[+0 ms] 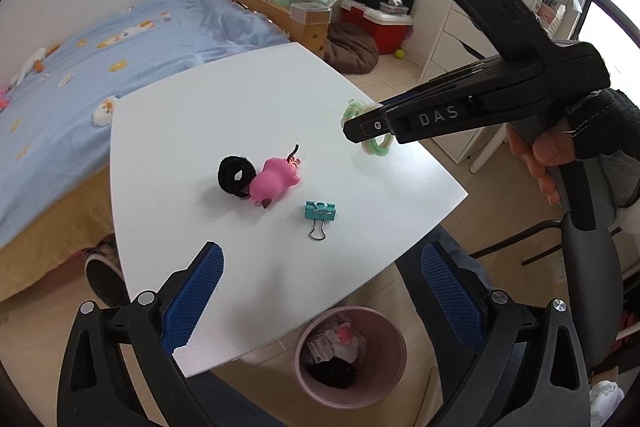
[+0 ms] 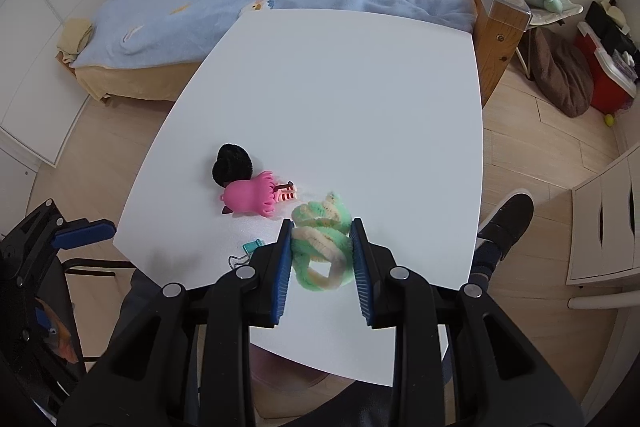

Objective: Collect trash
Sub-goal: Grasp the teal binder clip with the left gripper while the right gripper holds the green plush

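You are gripping the pipe-cleaner coil [image 2: 322,247] in the right gripper [image 2: 322,255], apparently lifted off the desk's [image 2: 340,87] near right corner; the bin [image 1: 351,355] is sitting below the near edge, nearer the wide-open, empty left gripper [image 1: 320,303].

Right gripper [image 2: 322,251]: angled steeply down over the table's near edge, blue pads [image 2: 282,267] clamped on a fuzzy green-and-cream ring [image 2: 320,235]. Left gripper [image 1: 322,291]: jaws wide apart, empty, over the near edge. Gloved hand [image 1: 560,151] gripped the right handle.

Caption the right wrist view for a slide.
Right hand-held gripper shut on a green-and-cream fuzzy coil above the white table.
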Tool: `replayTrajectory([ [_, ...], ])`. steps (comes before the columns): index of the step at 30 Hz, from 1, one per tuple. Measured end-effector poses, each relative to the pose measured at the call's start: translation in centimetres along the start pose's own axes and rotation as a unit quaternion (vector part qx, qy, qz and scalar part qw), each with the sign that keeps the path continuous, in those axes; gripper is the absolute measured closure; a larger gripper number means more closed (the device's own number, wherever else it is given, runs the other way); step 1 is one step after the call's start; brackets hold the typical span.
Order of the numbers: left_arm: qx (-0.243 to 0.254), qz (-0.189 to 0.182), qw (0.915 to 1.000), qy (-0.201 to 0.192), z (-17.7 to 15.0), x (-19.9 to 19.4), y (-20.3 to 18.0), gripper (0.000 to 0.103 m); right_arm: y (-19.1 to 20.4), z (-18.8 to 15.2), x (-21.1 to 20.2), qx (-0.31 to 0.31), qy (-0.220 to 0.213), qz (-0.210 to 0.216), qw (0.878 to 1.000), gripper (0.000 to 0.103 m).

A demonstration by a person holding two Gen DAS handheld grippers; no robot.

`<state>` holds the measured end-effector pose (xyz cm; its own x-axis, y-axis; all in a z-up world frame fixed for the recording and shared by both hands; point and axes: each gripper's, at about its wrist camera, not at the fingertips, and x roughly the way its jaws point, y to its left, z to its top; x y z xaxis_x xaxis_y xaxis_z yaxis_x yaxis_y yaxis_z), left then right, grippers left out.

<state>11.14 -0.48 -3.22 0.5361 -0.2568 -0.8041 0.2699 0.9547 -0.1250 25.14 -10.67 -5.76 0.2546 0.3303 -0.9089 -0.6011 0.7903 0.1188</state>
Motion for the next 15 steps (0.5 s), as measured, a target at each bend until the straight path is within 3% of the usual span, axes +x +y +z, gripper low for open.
replayTrajectory([
  [15, 0.032, -0.017, 0.9978, 0.055, 1.7, 5.8, -0.2, 0.008, -2.2, -0.6, -1.3, 0.011, 0.0, -0.013, 1.0, 0.075],
])
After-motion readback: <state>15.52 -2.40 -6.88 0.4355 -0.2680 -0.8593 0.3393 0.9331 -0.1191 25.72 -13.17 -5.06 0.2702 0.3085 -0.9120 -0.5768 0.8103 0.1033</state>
